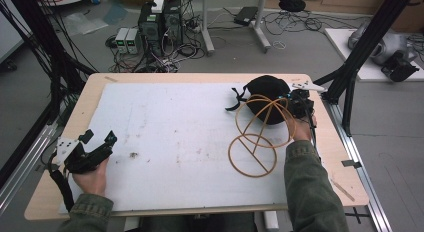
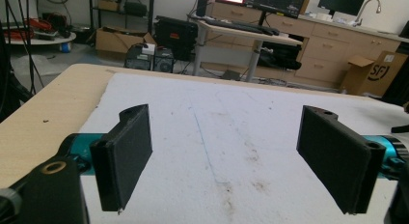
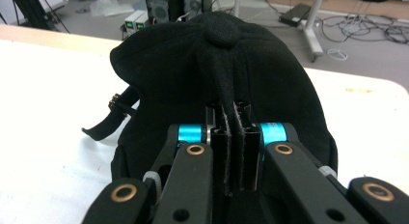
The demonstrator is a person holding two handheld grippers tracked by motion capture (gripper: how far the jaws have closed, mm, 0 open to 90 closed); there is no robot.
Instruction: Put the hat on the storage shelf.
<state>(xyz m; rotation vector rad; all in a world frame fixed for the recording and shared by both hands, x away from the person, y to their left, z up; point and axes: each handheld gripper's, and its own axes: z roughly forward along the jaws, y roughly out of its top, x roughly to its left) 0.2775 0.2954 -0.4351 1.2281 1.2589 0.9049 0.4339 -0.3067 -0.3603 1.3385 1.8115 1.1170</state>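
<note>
Black cap [image 3: 193, 64]: soft cloth, domed, button on top, far right of table | right gripper [image 3: 231, 151]: jaws pinched on a cap fold, likely to lift it | wire stand [image 1: 257, 137]: tan hoops, beside cap | left gripper [image 2: 231, 161]: jaws apart, idle, well apart | white mat [image 1: 165, 122]: stained, matte.

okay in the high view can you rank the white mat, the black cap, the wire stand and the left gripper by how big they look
Largest to smallest, as they look in the high view:
1. White mat, by far.
2. Wire stand, by its outline, though it is mostly open hoops.
3. Black cap and left gripper: too alike to rank, and the stand and right gripper partly cover the cap.
</note>
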